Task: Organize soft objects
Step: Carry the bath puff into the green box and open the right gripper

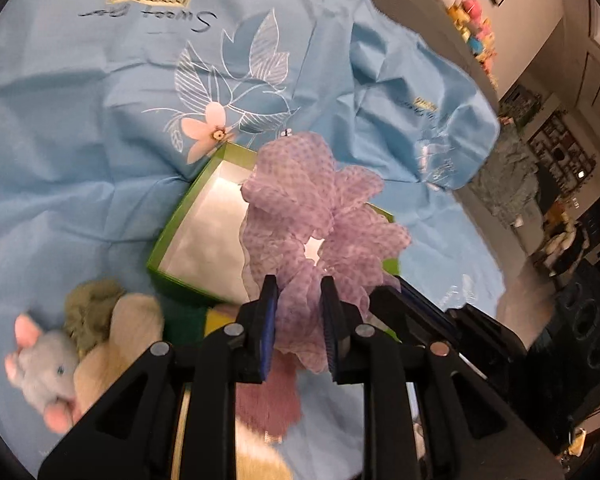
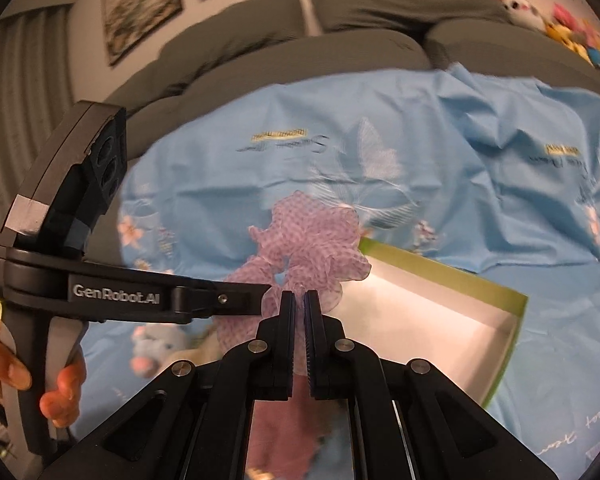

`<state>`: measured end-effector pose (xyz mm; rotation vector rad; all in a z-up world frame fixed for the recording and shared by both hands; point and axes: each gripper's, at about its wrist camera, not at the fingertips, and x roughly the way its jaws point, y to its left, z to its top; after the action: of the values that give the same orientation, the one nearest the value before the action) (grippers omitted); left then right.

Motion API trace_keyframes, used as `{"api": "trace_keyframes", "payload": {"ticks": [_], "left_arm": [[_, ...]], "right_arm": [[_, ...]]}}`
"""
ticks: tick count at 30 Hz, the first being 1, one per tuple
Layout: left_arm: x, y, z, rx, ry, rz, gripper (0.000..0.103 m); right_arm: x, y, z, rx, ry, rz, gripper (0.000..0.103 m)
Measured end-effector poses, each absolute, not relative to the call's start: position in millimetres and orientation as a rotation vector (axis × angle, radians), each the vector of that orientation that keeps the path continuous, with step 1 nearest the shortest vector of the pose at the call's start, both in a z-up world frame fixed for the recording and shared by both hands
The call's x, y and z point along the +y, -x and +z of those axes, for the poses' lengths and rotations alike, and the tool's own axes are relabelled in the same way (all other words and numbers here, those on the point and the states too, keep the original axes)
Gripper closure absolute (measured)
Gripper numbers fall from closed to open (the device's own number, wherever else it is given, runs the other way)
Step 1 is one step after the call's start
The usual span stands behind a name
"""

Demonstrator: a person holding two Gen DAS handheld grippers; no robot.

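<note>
A frilly lilac scrunchie (image 1: 320, 216) is held up above a green open box (image 1: 180, 216) with a white inside. My left gripper (image 1: 298, 280) is shut on the scrunchie's lower edge. My right gripper (image 2: 299, 294) is shut on the same scrunchie (image 2: 312, 240) from the other side, its jaws almost touching. In the right wrist view the box (image 2: 512, 320) lies to the right of the scrunchie. A grey plush mouse (image 1: 44, 372) lies at lower left beside an olive scrunchie (image 1: 88, 308) and a cream scrunchie (image 1: 132, 320).
A light blue printed cloth (image 1: 100, 120) covers the bed. A pink fuzzy item (image 1: 268, 400) lies under the left gripper. Grey pillows (image 2: 360, 12) and colourful plush toys (image 2: 572, 28) sit at the bed's far end. A person's hand (image 2: 56, 392) holds the left gripper handle.
</note>
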<state>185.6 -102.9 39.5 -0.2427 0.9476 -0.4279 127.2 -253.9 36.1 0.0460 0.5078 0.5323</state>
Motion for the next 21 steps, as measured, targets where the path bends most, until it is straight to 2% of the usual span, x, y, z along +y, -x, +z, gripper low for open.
{"api": "trace_keyframes", "payload": {"ticks": [1, 4, 6, 8, 9, 10, 12, 13, 14, 17, 21], "left_arm": [[-111, -196, 34, 0.953, 0.227, -0.413, 0.082], [-122, -214, 24, 0.973, 0.205, -0.378, 0.069], [-129, -221, 19, 0.971, 0.182, -0.354, 0.038], [-134, -225, 15, 0.958, 0.159, -0.332, 0.023], [-136, -226, 14, 0.955, 0.149, -0.327, 0.019], [-136, -226, 12, 0.958, 0.144, -0.327, 0.019], [-137, -226, 8, 0.975, 0.116, -0.313, 0.011], [-138, -225, 7, 0.978, 0.1, -0.304, 0.009], [-137, -222, 7, 0.974, 0.093, -0.296, 0.006], [-134, -213, 10, 0.949, 0.063, -0.284, 0.001], [-127, -195, 18, 0.915, 0.04, -0.266, 0.001]], "right_arm": [[-258, -134, 32, 0.516, -0.051, 0.514, 0.098], [-269, -159, 17, 0.556, -0.081, 0.45, 0.097], [-277, -166, 9, 0.571, -0.093, 0.407, 0.097], [-285, -175, 2, 0.588, -0.098, 0.351, 0.096], [-288, -177, -1, 0.596, -0.095, 0.33, 0.094], [-290, -177, -4, 0.604, -0.091, 0.309, 0.086], [-298, -176, -9, 0.615, -0.097, 0.282, 0.064], [-303, -174, -10, 0.613, -0.109, 0.275, 0.046], [-306, -172, -11, 0.609, -0.12, 0.272, 0.035], [-316, -162, -9, 0.595, -0.148, 0.268, 0.034], [-320, -145, -4, 0.608, -0.14, 0.267, 0.032]]}}
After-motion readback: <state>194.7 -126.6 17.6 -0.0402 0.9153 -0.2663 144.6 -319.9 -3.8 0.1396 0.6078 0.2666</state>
